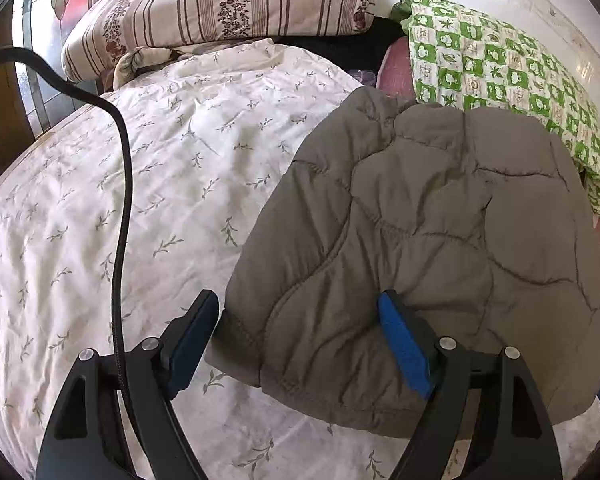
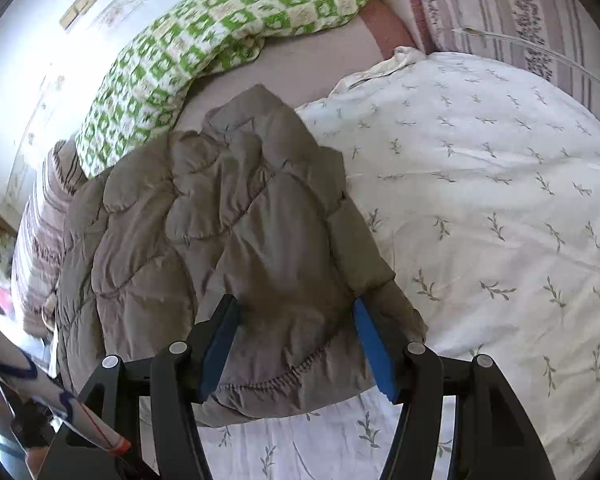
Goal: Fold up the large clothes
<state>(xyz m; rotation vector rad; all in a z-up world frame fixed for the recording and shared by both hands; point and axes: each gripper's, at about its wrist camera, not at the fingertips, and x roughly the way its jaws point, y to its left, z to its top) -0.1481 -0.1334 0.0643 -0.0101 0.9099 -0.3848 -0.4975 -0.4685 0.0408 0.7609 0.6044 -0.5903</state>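
Observation:
A grey-brown quilted jacket (image 1: pixel 420 220) lies folded in a thick bundle on the white leaf-print bed cover (image 1: pixel 140 200). My left gripper (image 1: pixel 296 298) stands open over its near left corner. One finger is above the bed cover just off the jacket's edge, and the other is above the quilted cloth. In the right wrist view the jacket (image 2: pixel 220 220) fills the middle. My right gripper (image 2: pixel 294 302) is open astride the near hem, with a puffy fold between its blue pads (image 2: pixel 374 348). That fold is blurred and does not look pinched. A cuff pokes out beside the right finger.
A green-and-white checked blanket (image 1: pixel 480 64) lies along the wall behind the jacket. A striped floral pillow (image 1: pixel 220 4) sits at the head of the bed. A black cable (image 1: pixel 124 184) hangs across the left wrist view. The bed cover (image 2: pixel 500 200) spreads wide beside the jacket.

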